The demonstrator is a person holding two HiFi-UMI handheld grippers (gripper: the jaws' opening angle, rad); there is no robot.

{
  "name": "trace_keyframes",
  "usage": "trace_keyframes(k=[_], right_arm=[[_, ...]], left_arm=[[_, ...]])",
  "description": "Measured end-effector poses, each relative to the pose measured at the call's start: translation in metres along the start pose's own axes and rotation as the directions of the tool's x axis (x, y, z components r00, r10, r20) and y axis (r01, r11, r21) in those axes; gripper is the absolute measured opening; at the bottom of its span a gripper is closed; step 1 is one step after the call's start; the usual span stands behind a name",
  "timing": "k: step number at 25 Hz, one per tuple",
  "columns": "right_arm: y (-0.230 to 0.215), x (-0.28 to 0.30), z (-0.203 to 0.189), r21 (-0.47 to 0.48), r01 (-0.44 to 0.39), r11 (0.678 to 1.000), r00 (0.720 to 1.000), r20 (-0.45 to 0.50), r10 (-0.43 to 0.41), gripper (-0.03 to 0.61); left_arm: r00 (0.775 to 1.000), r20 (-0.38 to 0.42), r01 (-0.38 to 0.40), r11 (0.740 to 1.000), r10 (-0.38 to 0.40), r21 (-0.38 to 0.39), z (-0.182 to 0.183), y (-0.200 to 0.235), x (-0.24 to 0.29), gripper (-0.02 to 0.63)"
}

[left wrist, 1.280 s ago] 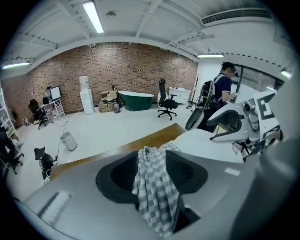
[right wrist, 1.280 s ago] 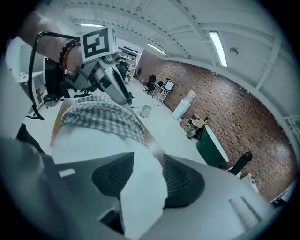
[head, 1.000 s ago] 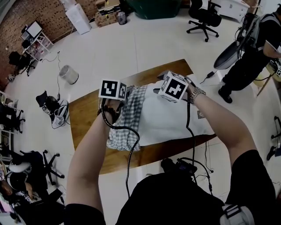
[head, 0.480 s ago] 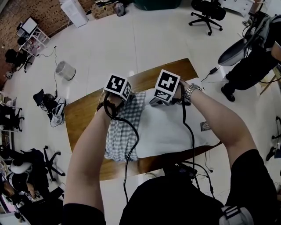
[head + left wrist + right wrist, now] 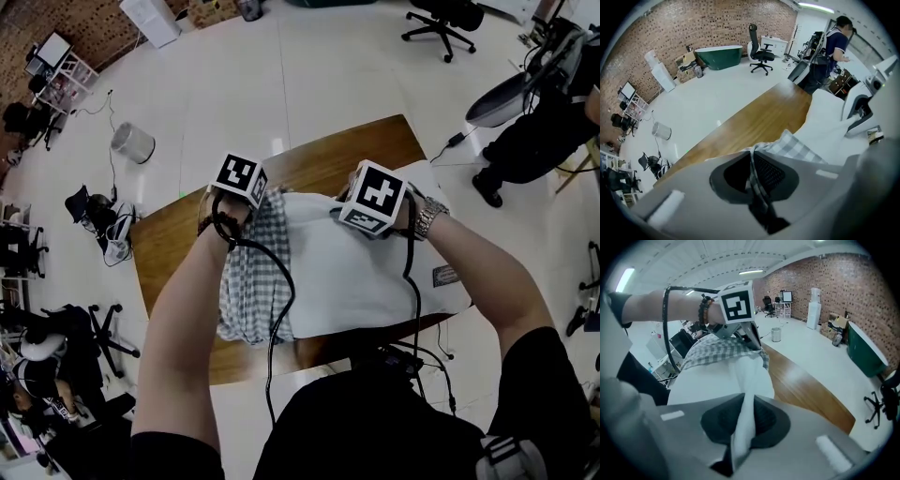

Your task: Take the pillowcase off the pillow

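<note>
- Worktop [image 5: 178,246] edge is seen just beyond both tools, with bare wood and open floor [image 5: 309,84] past it.
- Left tool [image 5: 753,161], its jaws just closed, is clamped on a fold of the checked pillowcase [image 5: 246,281].
- Right tool [image 5: 742,420], likewise just closed, is clamped on the white pillow [image 5: 361,272].
- Only the pillow end under the left tool is enclosed by the pillowcase.
</note>
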State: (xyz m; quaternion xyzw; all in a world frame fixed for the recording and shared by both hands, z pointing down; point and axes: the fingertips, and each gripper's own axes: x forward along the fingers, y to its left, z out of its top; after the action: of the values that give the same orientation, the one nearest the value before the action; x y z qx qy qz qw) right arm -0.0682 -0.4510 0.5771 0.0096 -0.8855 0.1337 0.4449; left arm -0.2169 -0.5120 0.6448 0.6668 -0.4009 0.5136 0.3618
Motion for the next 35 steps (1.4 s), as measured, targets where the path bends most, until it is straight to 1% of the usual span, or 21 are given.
trace_keyframes(k=[3, 6, 9, 12, 16, 23, 29, 31, 33, 34, 35], right_arm=[[0.014, -0.019, 0.006, -0.018, 0.019, 1.000, 0.999, 0.036, -0.019, 0.023], [0.022, -0.040, 0.008, -0.051, 0.065, 0.997, 0.996, 0.066, -0.062, 0.023], [0.024, -0.056, 0.005, -0.076, 0.099, 0.992, 0.993, 0.077, -0.093, 0.023], [0.022, -0.065, 0.001, -0.072, 0.107, 0.992, 0.991, 0.082, -0.101, 0.024], [0.018, -0.071, 0.000, -0.056, 0.107, 0.993, 0.991, 0.085, -0.102, 0.025], [0.016, -0.074, -0.002, -0.052, 0.122, 0.991, 0.990, 0.073, -0.118, 0.026], [0.004, -0.072, -0.007, -0.038, 0.142, 0.989, 0.988, 0.065, -0.139, 0.028], [0.005, -0.067, -0.005, -0.039, 0.161, 0.986, 0.986, 0.059, -0.158, 0.031], [0.012, -0.056, -0.010, -0.044, 0.189, 0.981, 0.981, 0.051, -0.187, 0.037], [0.015, -0.050, -0.013, -0.049, 0.208, 0.977, 0.977, 0.048, -0.206, 0.043], [0.018, -0.044, -0.016, -0.055, 0.231, 0.971, 0.972, 0.049, -0.228, 0.061]], left_arm=[[1.000, 0.017, -0.013, 0.999, 0.014, -0.036, -0.006, 0.018, -0.010, 0.028], [0.999, 0.030, -0.041, 0.998, 0.043, -0.055, -0.009, 0.030, -0.019, 0.026], [0.996, 0.019, -0.084, 0.994, 0.085, -0.063, -0.012, 0.043, -0.027, 0.025], [0.992, -0.001, -0.122, 0.989, 0.122, -0.083, -0.023, 0.061, -0.036, 0.025], [0.991, -0.010, -0.130, 0.981, 0.130, -0.143, -0.041, 0.081, -0.044, 0.025], [0.990, -0.014, -0.142, 0.966, 0.142, -0.214, -0.070, 0.099, -0.050, 0.025], [0.986, -0.018, -0.164, 0.955, 0.165, -0.249, -0.083, 0.109, -0.051, 0.025], [0.985, -0.005, -0.170, 0.953, 0.175, -0.251, -0.087, 0.110, -0.054, 0.026], [0.982, 0.036, -0.171, 0.955, 0.185, -0.243, -0.096, 0.105, -0.055, 0.035], [0.979, 0.070, -0.169, 0.957, 0.190, -0.234, -0.099, 0.100, -0.057, 0.057], [0.975, 0.109, -0.164, 0.960, 0.192, -0.226, -0.100, 0.095, -0.060, 0.096]])
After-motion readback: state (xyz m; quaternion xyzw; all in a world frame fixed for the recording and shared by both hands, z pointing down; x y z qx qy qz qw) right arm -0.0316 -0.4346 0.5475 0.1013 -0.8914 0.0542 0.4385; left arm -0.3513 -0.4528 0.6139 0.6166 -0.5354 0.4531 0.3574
